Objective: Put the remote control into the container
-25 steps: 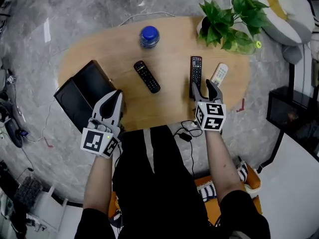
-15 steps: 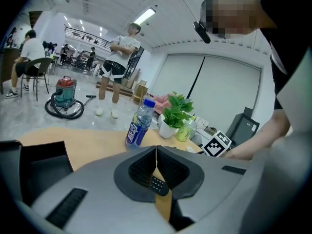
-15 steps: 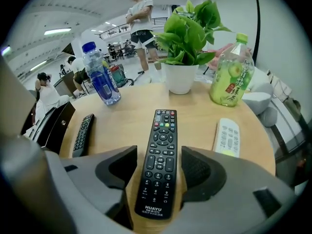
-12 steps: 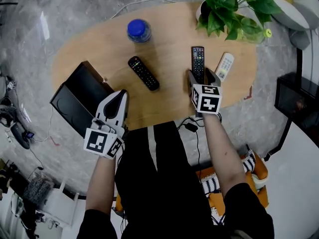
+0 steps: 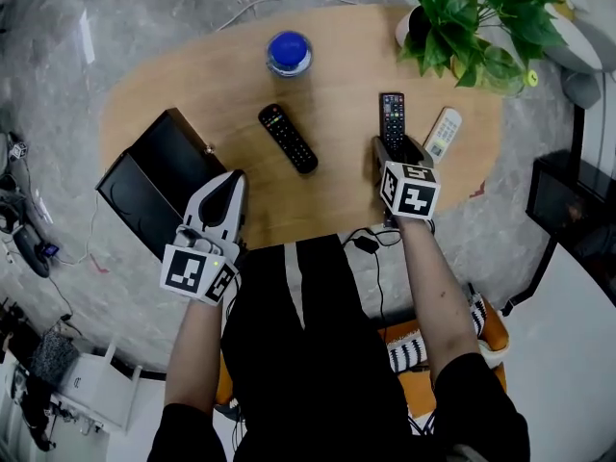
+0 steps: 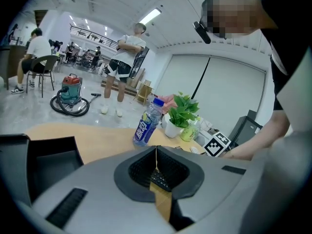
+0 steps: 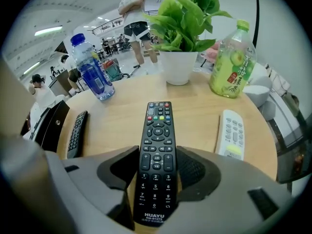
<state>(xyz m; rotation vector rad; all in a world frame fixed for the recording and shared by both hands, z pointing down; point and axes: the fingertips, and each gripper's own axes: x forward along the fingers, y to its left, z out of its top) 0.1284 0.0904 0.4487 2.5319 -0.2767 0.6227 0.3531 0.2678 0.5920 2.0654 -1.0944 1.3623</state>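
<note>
The remote control (image 7: 157,145), a black HUAYU handset, lies right of centre on the wooden table (image 5: 332,205). At the frame's left the black container (image 5: 144,195) sits open. Just beside it, the left gripper (image 5: 231,183) has its jaws pressed together on nothing. A second black remote (image 5: 287,139) lies mid-table. The right gripper (image 5: 396,148) clamps the handset's long edges at its lower half. It is probably light, rigid, slick plastic, so this side grip looks sound.
</note>
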